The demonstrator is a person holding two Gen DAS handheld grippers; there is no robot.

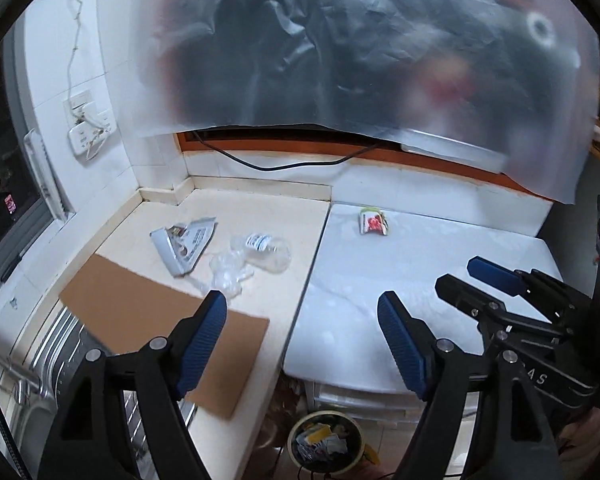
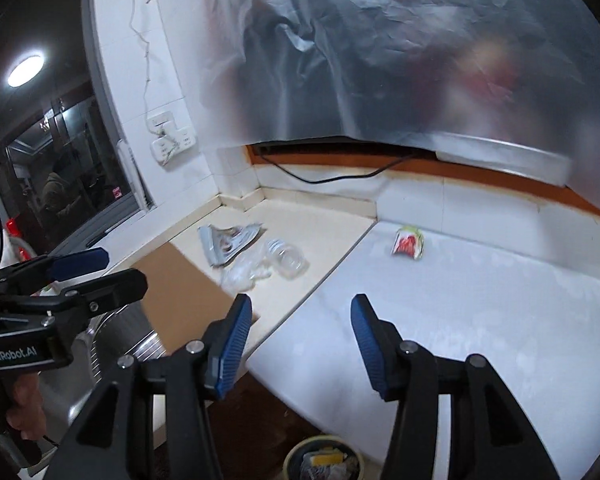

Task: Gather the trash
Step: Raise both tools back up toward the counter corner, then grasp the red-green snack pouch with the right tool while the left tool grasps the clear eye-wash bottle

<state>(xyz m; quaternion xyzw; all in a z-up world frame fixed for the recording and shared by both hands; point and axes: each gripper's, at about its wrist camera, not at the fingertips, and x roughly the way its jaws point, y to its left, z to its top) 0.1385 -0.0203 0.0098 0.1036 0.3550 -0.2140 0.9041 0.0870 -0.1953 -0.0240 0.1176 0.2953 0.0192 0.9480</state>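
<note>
Trash lies on the counter: a grey foil wrapper (image 1: 184, 244) (image 2: 228, 242), a crushed clear plastic bottle (image 1: 266, 250) (image 2: 286, 258), crumpled clear plastic (image 1: 230, 272) (image 2: 242, 272), and a red and green packet (image 1: 374, 222) (image 2: 408, 243) on the white surface. A round bin (image 1: 326, 442) (image 2: 324, 460) with trash in it stands on the floor below. My left gripper (image 1: 302, 312) is open and empty above the counter's front. My right gripper (image 2: 300, 316) is open and empty beside it; it also shows in the left wrist view (image 1: 460, 276).
A brown cardboard sheet (image 1: 156, 320) (image 2: 180, 296) lies over a metal rack by the sink (image 2: 100, 360). A translucent plastic sheet (image 1: 360, 48) hangs over the back wall. A black cable (image 1: 284, 164) runs along the ledge. A wall socket (image 1: 88, 128) is on the left.
</note>
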